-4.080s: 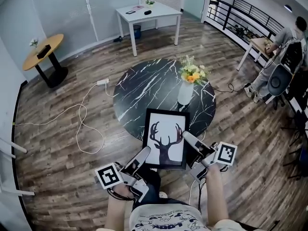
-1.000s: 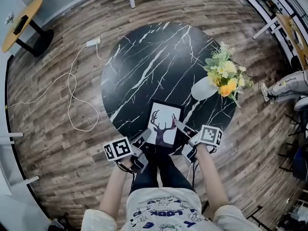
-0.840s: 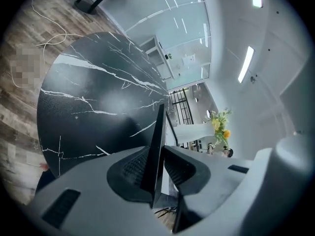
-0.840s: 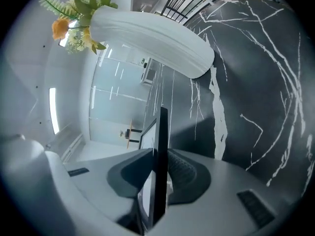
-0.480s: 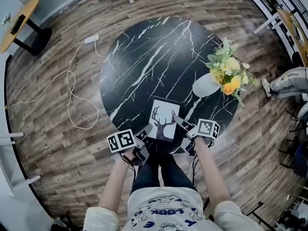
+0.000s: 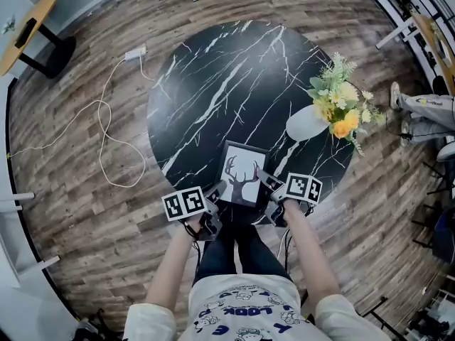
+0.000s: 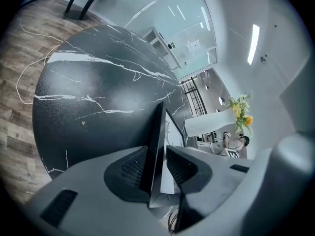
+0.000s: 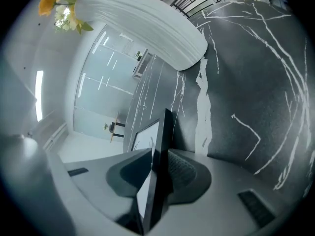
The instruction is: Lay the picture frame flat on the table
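Head view: white vase w/ flowers on table.

White vase, yellow and white flowers spilling out of its top. Well off to the left, on the wood floor, a pale cable loops away from a power strip. Round wooden side table far upper left, something dark on it. Someone's legs at the right edge.
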Motion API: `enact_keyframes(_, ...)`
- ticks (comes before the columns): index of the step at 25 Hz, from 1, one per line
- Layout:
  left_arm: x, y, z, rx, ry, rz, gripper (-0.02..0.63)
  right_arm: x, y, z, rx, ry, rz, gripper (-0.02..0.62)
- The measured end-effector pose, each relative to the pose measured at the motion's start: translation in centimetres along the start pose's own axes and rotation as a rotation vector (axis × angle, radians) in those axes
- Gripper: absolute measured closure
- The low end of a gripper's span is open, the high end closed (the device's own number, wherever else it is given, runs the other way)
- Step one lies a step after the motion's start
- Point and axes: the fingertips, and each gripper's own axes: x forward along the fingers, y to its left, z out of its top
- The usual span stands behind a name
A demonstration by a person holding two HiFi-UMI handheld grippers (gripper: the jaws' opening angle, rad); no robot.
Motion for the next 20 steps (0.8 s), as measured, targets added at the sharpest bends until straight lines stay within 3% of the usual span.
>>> enact_keyframes(5,-0.1,0.7,0.1,0.081,0.006,0.094,0.462,0.2,-0.4,0.1,-0.048,0.0,-0.059,0.483)
enact_keyframes(9,-0.4,1.5,-0.5,0.171,0.044,0.18,0.457,0.0,-0.6,0.5,-0.161,-0.004,-0.152,0.483)
enact_keyframes(16,-0.4,1.4,-0.6,0.138,0.028,0.174,0.465,0.1,-0.6,0.7,-0.28,-0.009,-0.306,0.471)
enact_keyframes(20,-1.3,1.1,0.1,0.159,-0.022,0.19,0.465,-0.7,-0.3,1.7,-0.408,-0.074,-0.4,0.402)
